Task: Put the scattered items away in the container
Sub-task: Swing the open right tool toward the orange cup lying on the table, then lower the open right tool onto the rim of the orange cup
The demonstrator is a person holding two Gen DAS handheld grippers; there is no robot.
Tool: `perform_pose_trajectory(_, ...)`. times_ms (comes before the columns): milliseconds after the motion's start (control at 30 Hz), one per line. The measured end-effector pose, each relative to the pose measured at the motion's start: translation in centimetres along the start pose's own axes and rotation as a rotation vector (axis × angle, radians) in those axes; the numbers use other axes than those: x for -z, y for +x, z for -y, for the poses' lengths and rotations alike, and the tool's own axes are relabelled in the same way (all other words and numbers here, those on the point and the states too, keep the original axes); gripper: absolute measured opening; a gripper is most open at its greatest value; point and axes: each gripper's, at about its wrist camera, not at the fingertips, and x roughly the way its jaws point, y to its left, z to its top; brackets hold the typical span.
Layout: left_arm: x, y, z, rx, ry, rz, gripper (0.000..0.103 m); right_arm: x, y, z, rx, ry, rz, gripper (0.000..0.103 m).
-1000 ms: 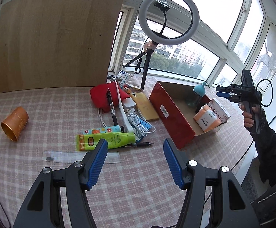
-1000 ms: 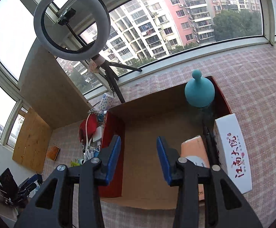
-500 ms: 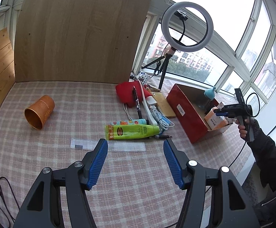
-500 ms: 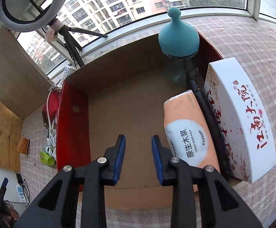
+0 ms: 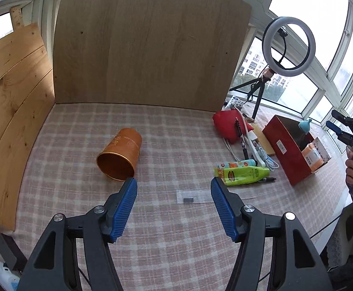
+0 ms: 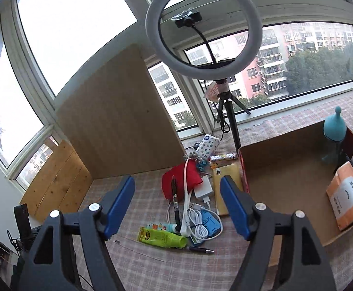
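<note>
Item: my left tongs (image 5: 171,208), jaws wide apart, nothing held. Orange cup (image 5: 119,156) lies on its side on the tabletop (image 5: 152,242), just ahead and left, mouth toward me.

Item: my right tongs (image 6: 176,208), jaws just opened wide, empty. Scattered pile ahead: green tube (image 6: 162,237), white cable (image 6: 200,225). Box (image 6: 285,169) to the right.

Method: I judge one jaw should enter the cup's mouth, pinching its wall.
</note>
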Motion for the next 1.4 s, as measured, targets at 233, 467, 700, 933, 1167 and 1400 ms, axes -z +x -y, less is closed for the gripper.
perform_pose_trajectory(233,1.1,5.0,-5.9,0.117,-0.22,-0.022,0.061,6.2,13.4,-12.6,-0.053,-0.186,-0.259,0.071)
perform_pose_trajectory(467,0.7,10.1,-5.4,0.118,-0.359,-0.028,0.059,9.0,18.7,-14.7,-0.008,-0.223,-0.352,0.069)
perform_pose_trajectory(700,0.5,12.0,-5.4,0.043,-0.389,-0.049,0.036,9.5,16.8,-8.4,0.071,-0.099,-0.354,0.069)
perform_pose_trajectory(933,-0.7,11.2,-3.1,0.028,-0.209,-0.084,0.003,9.9,12.5,-1.5,0.123,0.035,-0.332,0.069)
perform_pose_trajectory(1167,-1.9,8.1,3.8,0.026,0.116,-0.149,0.002,10.4,8.8,1.8,0.109,0.112,-0.296,0.059)
perform_pose_trajectory(1400,0.1,6.0,14.5,0.118,0.465,-0.264,0.002,11.7,7.5,2.8,0.057,0.141,-0.324,0.028)
